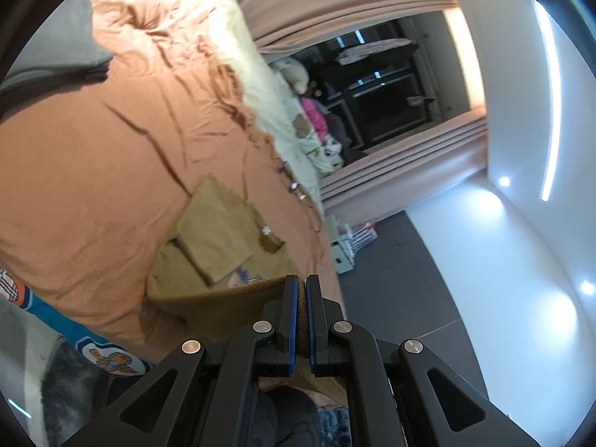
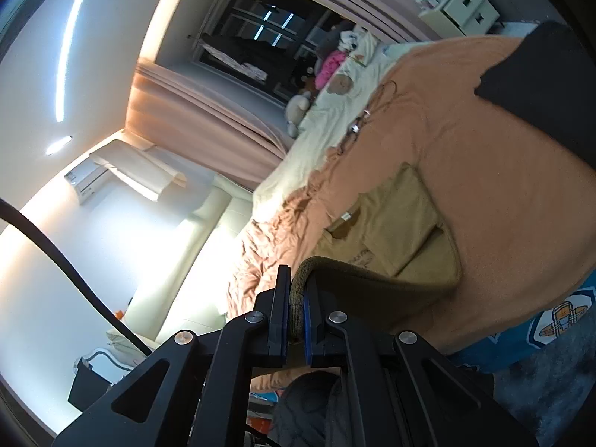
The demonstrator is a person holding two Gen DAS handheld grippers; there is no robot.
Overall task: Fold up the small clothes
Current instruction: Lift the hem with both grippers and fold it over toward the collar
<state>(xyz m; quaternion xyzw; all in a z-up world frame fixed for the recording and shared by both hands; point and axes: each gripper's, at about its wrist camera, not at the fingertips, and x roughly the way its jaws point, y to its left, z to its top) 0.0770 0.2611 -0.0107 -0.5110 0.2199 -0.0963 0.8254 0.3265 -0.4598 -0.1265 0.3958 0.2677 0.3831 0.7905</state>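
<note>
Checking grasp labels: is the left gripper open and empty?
No: the left gripper is shut on the hem of the tan cotton T-shirt.

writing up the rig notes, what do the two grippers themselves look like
Both match. The left gripper and right gripper are matte black linkage frames with triangular cut-outs, round silver pivot pins, and two flat black fingers faced with blue pads. A black cable curves past the right one. No markings or sleeves show.

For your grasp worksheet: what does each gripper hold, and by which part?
Both the left gripper and right gripper pinch the tan shirt by its lifted bottom hem.
</note>
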